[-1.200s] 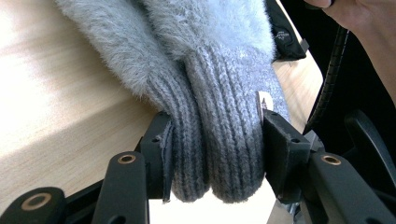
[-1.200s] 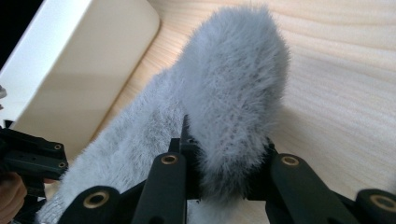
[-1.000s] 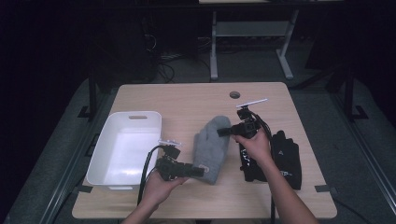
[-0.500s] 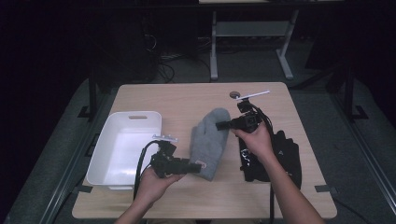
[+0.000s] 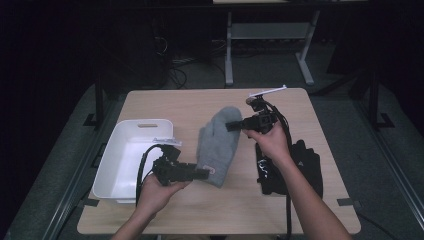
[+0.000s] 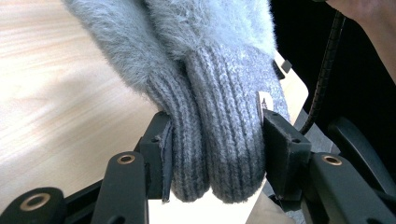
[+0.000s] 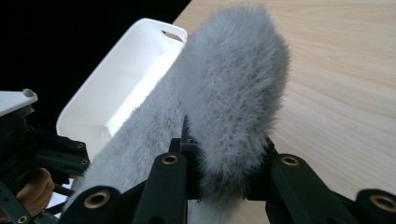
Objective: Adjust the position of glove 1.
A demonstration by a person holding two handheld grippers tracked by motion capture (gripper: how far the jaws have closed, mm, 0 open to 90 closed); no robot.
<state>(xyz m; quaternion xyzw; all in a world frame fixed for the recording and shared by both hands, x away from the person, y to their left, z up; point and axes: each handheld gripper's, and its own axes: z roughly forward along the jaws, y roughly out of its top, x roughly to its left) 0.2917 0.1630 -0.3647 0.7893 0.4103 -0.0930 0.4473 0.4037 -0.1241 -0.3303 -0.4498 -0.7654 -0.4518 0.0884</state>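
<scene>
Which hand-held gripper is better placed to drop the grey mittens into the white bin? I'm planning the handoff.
Left: the left hand-held gripper clamps the mittens' cuffs right beside the white bin.

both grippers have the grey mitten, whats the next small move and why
Probably carry the grey mitten sideways toward the white bin. The left gripper clamps its ribbed cuff, the right gripper pinches its fuzzy tip, and the open bin sits right beside it on the table.

Cut off by the top edge in the left gripper view: the grey mitten (image 6: 219, 93) beyond the left gripper (image 6: 215, 154), cuff clamped between the jaws. Hidden behind the fluffy end near the right gripper (image 7: 229, 163): much of the white tub (image 7: 126, 79). Too dark to identify beside the right hand: black items (image 5: 300, 167).
</scene>
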